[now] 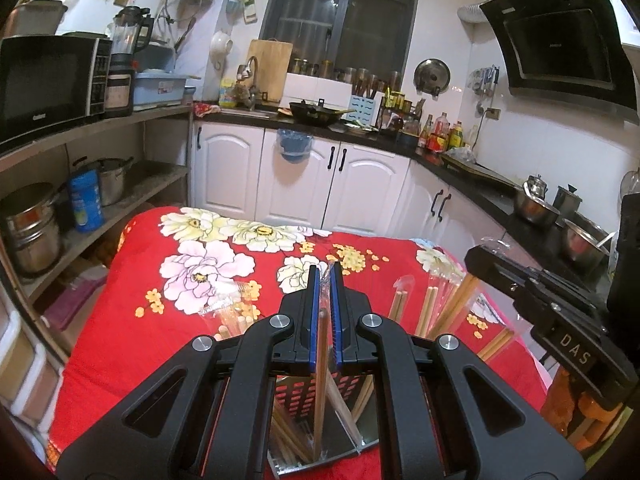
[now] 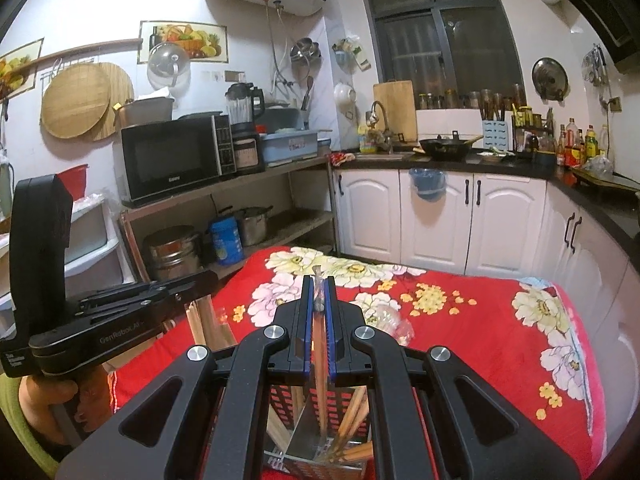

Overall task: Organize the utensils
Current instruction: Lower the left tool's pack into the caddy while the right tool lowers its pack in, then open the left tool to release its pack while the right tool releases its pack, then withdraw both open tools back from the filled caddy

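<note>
My left gripper (image 1: 325, 276) is shut on a wrapped pair of wooden chopsticks (image 1: 321, 364) that hangs down into a perforated metal utensil holder (image 1: 320, 436) below the jaws. Several chopsticks stand in the holder. My right gripper (image 2: 319, 286) is shut on another wrapped pair of chopsticks (image 2: 319, 344), held upright over the same holder (image 2: 320, 440). The right gripper also shows at the right of the left wrist view (image 1: 532, 280), above more wrapped chopsticks (image 1: 452, 304). The left gripper body shows at the left of the right wrist view (image 2: 104, 320).
The holder stands on a table under a red floral cloth (image 1: 200, 264). Loose plastic-wrapped chopsticks (image 1: 236, 312) lie on the cloth. White cabinets (image 1: 352, 184), a shelf with a microwave (image 2: 176, 160) and pots, and a counter with pans surround the table.
</note>
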A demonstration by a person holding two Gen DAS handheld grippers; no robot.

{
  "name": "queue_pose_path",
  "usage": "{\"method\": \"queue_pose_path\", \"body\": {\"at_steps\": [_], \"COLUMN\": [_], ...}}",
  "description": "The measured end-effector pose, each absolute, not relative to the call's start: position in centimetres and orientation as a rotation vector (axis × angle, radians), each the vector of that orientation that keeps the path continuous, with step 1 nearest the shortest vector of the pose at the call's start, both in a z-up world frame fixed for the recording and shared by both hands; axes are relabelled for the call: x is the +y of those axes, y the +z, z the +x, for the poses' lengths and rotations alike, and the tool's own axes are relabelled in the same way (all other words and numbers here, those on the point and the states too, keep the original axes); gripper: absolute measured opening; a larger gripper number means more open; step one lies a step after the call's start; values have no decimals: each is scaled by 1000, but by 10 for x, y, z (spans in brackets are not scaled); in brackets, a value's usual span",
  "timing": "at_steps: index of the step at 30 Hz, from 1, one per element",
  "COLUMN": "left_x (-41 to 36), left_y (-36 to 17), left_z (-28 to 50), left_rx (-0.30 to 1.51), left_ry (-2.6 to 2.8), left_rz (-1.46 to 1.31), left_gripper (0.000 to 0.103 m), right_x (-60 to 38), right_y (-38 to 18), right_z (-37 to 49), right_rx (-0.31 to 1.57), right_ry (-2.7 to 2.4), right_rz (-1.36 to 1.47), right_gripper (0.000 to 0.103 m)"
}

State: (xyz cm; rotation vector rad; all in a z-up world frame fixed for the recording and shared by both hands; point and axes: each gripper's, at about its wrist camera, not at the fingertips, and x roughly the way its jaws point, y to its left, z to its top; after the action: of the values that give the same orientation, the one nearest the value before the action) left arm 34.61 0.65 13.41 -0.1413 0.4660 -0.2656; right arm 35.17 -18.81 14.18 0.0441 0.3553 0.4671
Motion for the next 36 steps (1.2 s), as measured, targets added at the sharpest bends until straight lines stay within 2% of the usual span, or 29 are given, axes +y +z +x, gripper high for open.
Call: {"method": "queue_pose_path", "body": {"at_steps": [10, 12, 14, 18, 20, 24, 26, 36], "left_x": [7, 8, 10, 14, 15, 18, 19, 27], "left_y": [125, 123, 121, 120, 121, 122, 124, 131], "left_z": [350, 350, 350, 345, 341, 333, 327, 295], "left_rx": [498, 506, 514, 522, 522, 524, 520, 490], "left_ry": [-271, -267, -262, -251, -245, -233, -229, -211], "left_rz": [-145, -147, -150, -153, -151, -151, -151, -153], "left_gripper": [4, 7, 16, 22, 29, 35, 43, 68], "right_x": [-185, -186, -187, -190, -193, -196, -198, -207], "right_y": [129, 127, 126, 126, 127, 128, 130, 137], "right_z": [359, 359, 358, 354, 351, 343, 338, 301], "right_rx": [433, 443, 451, 462, 464, 464, 463, 435], "right_ry": [467, 465, 465, 462, 462, 458, 456, 453], "right_rz": [33, 32, 33, 34, 35, 29, 29, 16], "right_gripper": [6, 6, 6, 7, 18, 21, 27, 43]}}
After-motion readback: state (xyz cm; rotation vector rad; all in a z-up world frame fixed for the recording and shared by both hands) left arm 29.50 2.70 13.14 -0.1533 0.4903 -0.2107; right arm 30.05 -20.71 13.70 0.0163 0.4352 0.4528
